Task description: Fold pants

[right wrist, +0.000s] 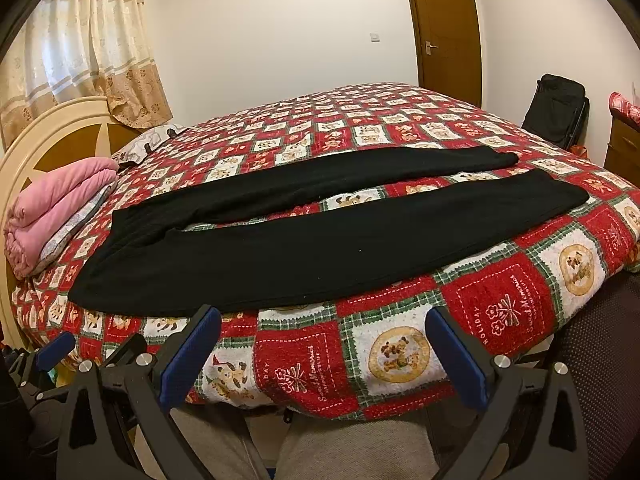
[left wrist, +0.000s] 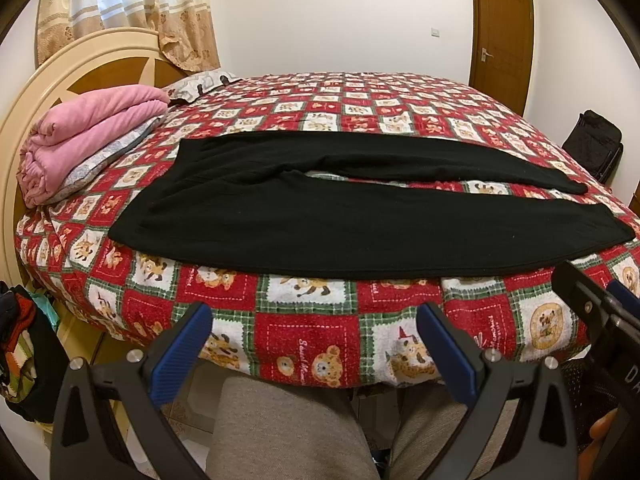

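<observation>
Bedspread (right wrist: 400,280) squares below right gripper (right wrist: 324,354) read "HOLIDAY", "Sweet Memories". Black pants (right wrist: 304,248) spread flat, unfolded, legs apart, just ahead of both grippers. Left gripper (left wrist: 316,344) and right: jaws spread wide, grasping nothing.

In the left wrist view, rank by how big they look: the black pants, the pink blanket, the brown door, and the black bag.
1. black pants
2. pink blanket
3. brown door, though it stands much farther off, so this ranking is unsure
4. black bag
</observation>
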`<state>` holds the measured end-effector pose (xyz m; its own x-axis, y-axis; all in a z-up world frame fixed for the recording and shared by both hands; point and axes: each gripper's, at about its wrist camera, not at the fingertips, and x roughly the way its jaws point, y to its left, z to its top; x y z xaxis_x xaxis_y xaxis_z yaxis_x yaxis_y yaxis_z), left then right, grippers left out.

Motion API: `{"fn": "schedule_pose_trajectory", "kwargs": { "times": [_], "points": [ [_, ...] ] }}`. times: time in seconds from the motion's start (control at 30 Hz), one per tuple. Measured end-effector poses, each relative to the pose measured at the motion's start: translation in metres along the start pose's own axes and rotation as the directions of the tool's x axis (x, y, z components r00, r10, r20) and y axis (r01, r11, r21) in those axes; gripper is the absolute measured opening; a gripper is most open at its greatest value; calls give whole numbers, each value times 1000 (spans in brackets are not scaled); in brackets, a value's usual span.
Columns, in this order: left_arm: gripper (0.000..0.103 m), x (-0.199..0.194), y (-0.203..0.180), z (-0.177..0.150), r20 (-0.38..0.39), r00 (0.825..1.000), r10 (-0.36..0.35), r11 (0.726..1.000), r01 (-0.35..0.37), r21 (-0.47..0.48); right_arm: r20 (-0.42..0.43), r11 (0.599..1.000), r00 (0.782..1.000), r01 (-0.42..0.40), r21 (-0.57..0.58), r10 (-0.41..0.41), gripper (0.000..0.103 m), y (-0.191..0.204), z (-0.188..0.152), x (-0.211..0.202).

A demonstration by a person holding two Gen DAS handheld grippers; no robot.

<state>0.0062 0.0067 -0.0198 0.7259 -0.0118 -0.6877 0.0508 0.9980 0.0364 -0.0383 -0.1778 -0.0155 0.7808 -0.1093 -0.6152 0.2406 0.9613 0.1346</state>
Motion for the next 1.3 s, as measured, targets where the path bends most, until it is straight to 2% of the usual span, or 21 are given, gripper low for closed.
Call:
{"fn": "schedule_pose_trajectory", "kwargs": {
  "times": [1.3],
  "points": [
    [103, 12, 8, -1, -24, 1000, 9, 1000, -9, 5, -25, 1000, 1000, -12, -8, 11, 102, -2, -1, 6]
  ]
}}
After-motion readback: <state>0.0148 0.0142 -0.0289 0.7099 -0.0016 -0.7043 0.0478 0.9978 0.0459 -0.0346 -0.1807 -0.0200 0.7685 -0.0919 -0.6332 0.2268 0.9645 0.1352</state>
